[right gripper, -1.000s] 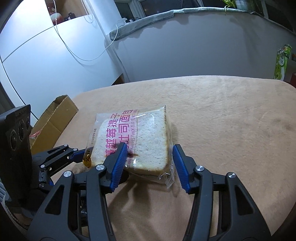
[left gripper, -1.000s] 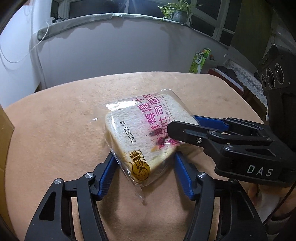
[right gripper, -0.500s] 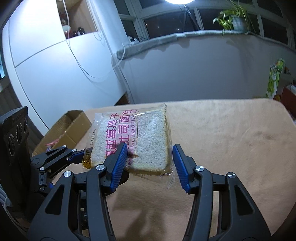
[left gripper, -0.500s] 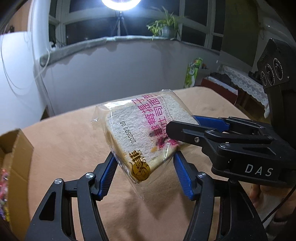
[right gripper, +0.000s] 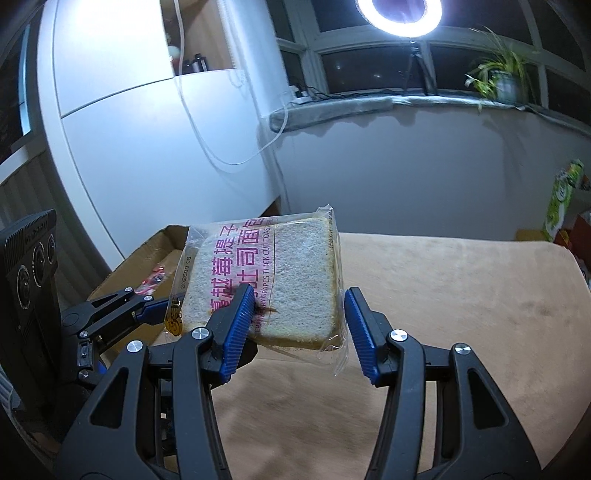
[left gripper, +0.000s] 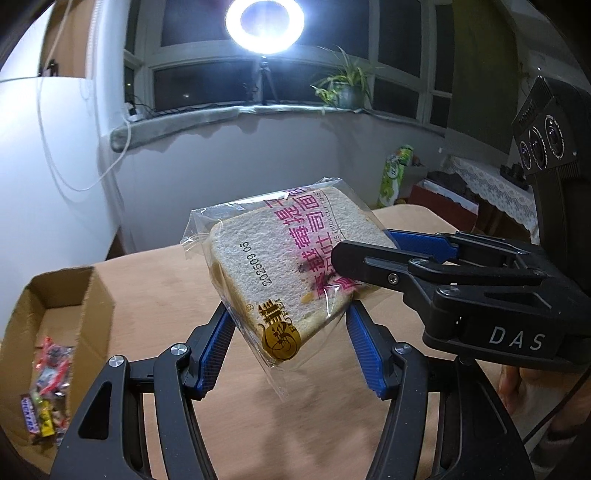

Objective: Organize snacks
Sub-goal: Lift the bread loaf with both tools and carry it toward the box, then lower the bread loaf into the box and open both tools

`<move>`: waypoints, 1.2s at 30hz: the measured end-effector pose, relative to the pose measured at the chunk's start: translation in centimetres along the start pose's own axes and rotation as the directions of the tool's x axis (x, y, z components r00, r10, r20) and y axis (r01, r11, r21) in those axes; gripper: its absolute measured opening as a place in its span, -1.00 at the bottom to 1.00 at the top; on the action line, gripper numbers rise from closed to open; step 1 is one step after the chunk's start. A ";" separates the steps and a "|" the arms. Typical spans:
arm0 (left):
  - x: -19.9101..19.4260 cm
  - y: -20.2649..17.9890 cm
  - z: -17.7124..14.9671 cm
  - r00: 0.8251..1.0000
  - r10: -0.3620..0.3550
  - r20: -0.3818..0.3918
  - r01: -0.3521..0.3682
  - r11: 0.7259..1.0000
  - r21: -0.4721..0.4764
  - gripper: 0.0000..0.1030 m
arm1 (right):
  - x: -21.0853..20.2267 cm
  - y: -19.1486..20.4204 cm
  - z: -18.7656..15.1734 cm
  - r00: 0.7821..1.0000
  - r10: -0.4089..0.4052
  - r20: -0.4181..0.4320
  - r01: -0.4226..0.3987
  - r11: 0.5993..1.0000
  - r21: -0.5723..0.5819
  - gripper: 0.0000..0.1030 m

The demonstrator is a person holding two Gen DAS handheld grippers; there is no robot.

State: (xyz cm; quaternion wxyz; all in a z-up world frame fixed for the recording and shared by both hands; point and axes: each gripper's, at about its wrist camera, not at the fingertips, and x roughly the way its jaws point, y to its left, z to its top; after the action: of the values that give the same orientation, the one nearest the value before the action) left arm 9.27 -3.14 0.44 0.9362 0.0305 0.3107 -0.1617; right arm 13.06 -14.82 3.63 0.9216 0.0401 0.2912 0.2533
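Left wrist: candies [left gripper: 46, 391] in box [left gripper: 96, 310] | left hand-held gripper [left gripper: 287, 317], right hand-held gripper [right gripper: 300, 301] half-open gripping toast packet [left gripper: 273, 258]

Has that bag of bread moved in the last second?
Yes. The bread packet went up: a second ago it lay on the tan table, and now it hangs above it, nearer the cardboard box.

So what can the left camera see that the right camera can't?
Only the left wrist view shows down inside the cardboard box, where small wrapped candies lie, and the DAS lettering on the right gripper.

Only the right wrist view shows the wall shelf with bottles, and the left gripper from the side.

Both show the bagged toast held up above the tan table, the ring light, the potted plant and the green package.
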 end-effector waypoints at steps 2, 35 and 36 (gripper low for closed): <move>-0.4 0.8 -0.2 1.000 0.010 0.006 -0.010 1.000 -0.013 0.20 | 0.6 1.2 0.3 1.000 0.011 -0.005 -0.011 1.000 -0.016 0.04; -9.7 20.4 -6.3 0.870 0.491 -0.056 -0.485 0.828 -0.281 0.61 | 13.0 19.7 3.3 0.962 0.269 -0.050 -0.274 0.939 -0.209 0.44; -10.2 20.9 -6.8 0.863 0.500 -0.070 -0.496 0.815 -0.300 0.61 | 12.6 19.2 3.0 0.967 0.254 -0.037 -0.256 0.946 -0.201 0.45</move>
State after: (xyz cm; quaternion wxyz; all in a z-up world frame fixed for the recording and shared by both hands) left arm 4.41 20.57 0.15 0.9406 -0.0366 0.3077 0.1389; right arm 15.04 8.20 3.87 0.8789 -0.0185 0.2608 0.3989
